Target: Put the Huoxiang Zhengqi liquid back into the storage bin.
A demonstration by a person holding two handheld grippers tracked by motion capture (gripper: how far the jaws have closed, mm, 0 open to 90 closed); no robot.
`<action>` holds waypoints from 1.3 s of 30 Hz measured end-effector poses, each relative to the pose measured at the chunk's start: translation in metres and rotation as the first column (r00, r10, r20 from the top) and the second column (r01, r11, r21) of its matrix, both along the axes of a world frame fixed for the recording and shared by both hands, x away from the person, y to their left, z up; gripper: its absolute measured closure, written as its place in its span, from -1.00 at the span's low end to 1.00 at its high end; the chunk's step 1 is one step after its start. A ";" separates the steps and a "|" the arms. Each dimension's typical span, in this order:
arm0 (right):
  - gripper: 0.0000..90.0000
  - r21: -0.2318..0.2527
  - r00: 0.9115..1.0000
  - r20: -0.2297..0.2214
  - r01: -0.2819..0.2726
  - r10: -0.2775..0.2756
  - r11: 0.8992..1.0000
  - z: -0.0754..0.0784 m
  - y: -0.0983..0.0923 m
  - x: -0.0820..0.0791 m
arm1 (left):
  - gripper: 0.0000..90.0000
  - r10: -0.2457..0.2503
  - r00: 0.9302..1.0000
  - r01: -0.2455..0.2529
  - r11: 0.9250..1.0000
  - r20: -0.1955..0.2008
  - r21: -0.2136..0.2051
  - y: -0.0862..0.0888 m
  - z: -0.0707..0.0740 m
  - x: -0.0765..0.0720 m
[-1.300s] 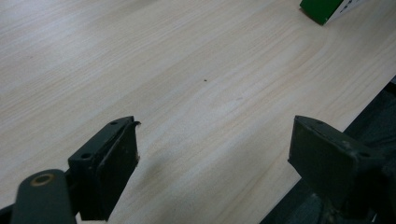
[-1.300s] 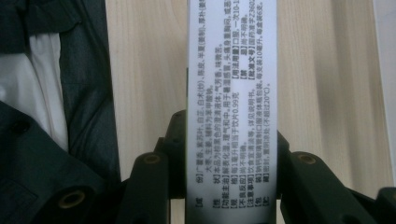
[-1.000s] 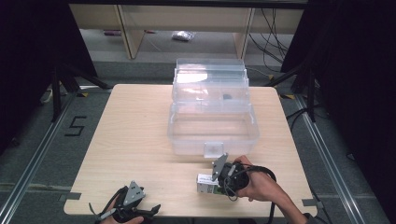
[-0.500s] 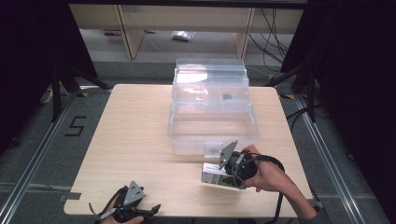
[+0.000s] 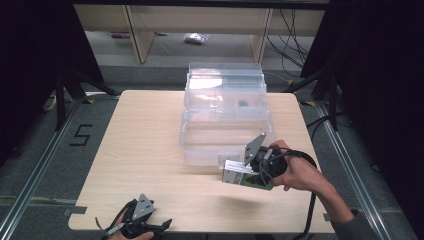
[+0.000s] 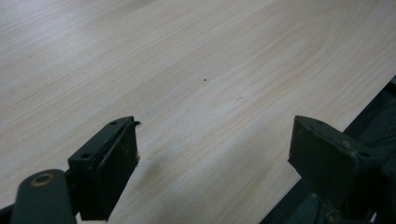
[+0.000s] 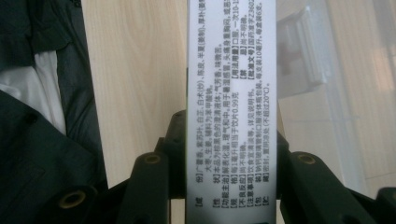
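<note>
At the bottom left of the frame my left tool (image 5: 141, 223) rests on the surface (image 5: 145, 145), jaws apart, nothing between them. Right of centre, my right tool (image 5: 250, 170) clamps the white box (image 5: 240, 174), long axis pointing toward the clear bin (image 5: 225, 135) just beyond.

Carton (image 5: 241, 175) before bin (image 5: 225, 125) (on table (image 5: 145, 145))
</note>
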State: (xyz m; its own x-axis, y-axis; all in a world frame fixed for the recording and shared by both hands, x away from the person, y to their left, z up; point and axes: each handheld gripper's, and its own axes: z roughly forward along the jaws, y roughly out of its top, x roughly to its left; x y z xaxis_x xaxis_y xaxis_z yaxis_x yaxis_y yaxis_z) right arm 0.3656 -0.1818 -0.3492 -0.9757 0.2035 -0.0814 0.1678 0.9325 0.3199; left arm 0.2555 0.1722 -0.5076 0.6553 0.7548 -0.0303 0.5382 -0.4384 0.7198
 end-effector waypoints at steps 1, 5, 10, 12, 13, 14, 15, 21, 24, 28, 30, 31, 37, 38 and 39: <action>0.44 0.006 1.000 0.003 -0.008 0.008 1.000 0.003 -0.001 0.001 | -0.67 0.009 1.000 -0.009 1.000 0.001 -0.014 -0.001 -0.001 0.000; 0.44 -0.001 1.000 0.016 -0.007 0.007 1.000 0.014 -0.002 0.007 | -0.67 -0.004 1.000 0.004 1.000 0.000 0.006 0.000 0.000 0.000; 0.44 -0.003 1.000 0.024 -0.002 0.003 1.000 0.028 -0.003 0.016 | -0.67 0.001 1.000 -0.001 1.000 0.003 0.011 0.000 0.000 0.000; 0.44 0.005 0.999 0.031 -0.010 0.010 1.000 0.033 -0.004 0.020 | -0.67 0.007 1.000 -0.007 1.000 0.002 -0.007 -0.001 0.000 0.000; 0.44 0.002 0.999 0.028 0.015 -0.015 1.000 0.035 -0.004 0.020 | -0.67 0.005 1.000 -0.005 1.000 0.001 -0.005 0.000 0.000 0.000; 0.44 -0.001 0.999 0.028 0.016 -0.016 1.000 0.037 -0.004 0.022 | -0.67 -0.001 1.000 0.001 1.000 0.001 0.008 0.000 0.000 0.000; 0.44 -0.004 0.999 0.037 0.004 -0.003 1.000 0.040 -0.004 0.025 | -0.67 -0.009 1.000 0.009 1.000 -0.003 0.015 0.001 0.000 0.000; 0.44 -0.016 0.998 0.051 0.026 -0.025 1.000 0.050 -0.004 0.039 | -0.67 -0.008 1.000 0.008 1.000 -0.002 0.012 0.001 0.000 0.000; 0.44 -0.010 0.998 0.051 0.024 -0.023 1.000 0.052 -0.004 0.044 | -0.67 0.005 1.000 -0.005 1.000 0.002 -0.007 0.000 0.000 0.000; 0.44 -0.007 0.997 0.074 -0.009 0.010 1.000 0.054 -0.003 0.056 | -0.67 -0.003 1.000 0.003 1.000 0.000 -0.002 0.000 0.000 0.000; 0.44 -0.003 0.997 0.071 -0.012 0.012 1.000 0.054 -0.003 0.060 | -0.67 -0.003 1.000 0.003 1.000 0.002 0.000 0.000 0.000 0.000; 0.44 -0.007 0.997 0.073 0.000 0.001 1.000 0.054 -0.004 0.063 | -0.67 -0.005 1.000 0.005 1.000 -0.001 0.008 0.000 0.000 0.000; 0.44 0.001 0.998 0.070 0.002 -0.002 1.000 0.053 -0.005 0.078 | -0.67 0.000 1.000 0.000 1.000 0.001 0.001 0.000 0.000 0.000; 0.44 0.003 0.997 0.071 0.006 -0.007 1.000 0.052 -0.005 0.080 | -0.67 -0.009 1.000 0.010 1.000 -0.003 0.012 0.001 0.000 0.000; 0.44 -0.001 0.997 0.072 -0.011 0.011 1.000 0.051 -0.006 0.084 | -0.67 -0.006 1.000 0.006 1.000 -0.003 0.006 0.000 0.000 0.000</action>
